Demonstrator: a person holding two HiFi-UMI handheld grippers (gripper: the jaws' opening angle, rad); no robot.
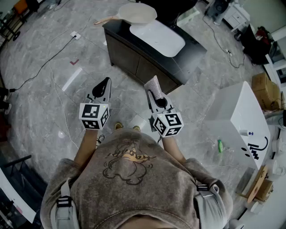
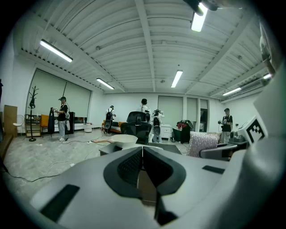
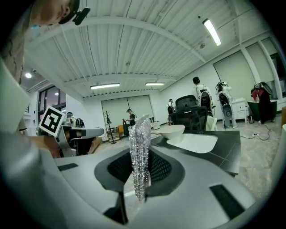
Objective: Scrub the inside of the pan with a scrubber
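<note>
**Scrubber pinched in the right gripper, pan well ahead on the cabinet**

The person stands on a grey stone-patterned floor [image 1: 40, 80] with both grippers held out in front, side by side and a little apart. The right gripper [image 3: 139, 157] has its jaws clamped on a silvery mesh scrubber [image 3: 140, 147]. The scrubber stands upright between the pads and sticks out above and beyond the tips. In the head view it shows as a pale tuft at the front of that gripper. The left gripper [image 2: 142, 154] has its jaws pressed together, with nothing between them.

The pan [image 1: 137, 12], pale with a wooden handle [image 1: 104, 20], sits on the far end of a low dark cabinet [image 1: 193, 50]. It is well apart from both grippers and neither touches it. Seen from the head, it lies ahead of the grippers and slightly nearer the right one's line, with the handle pointing out to the left past the cabinet's edge. A white board [image 1: 157, 38] lies flat on the cabinet top just beside the pan, on the side nearer the person. From the right gripper's view the pan appears past the scrubber, to its right, at the far end of the board.

To the person's right stands a white table [image 1: 241, 112] with a small green thing [image 1: 220, 144] near it. Several people stand in the background of both gripper views.
</note>
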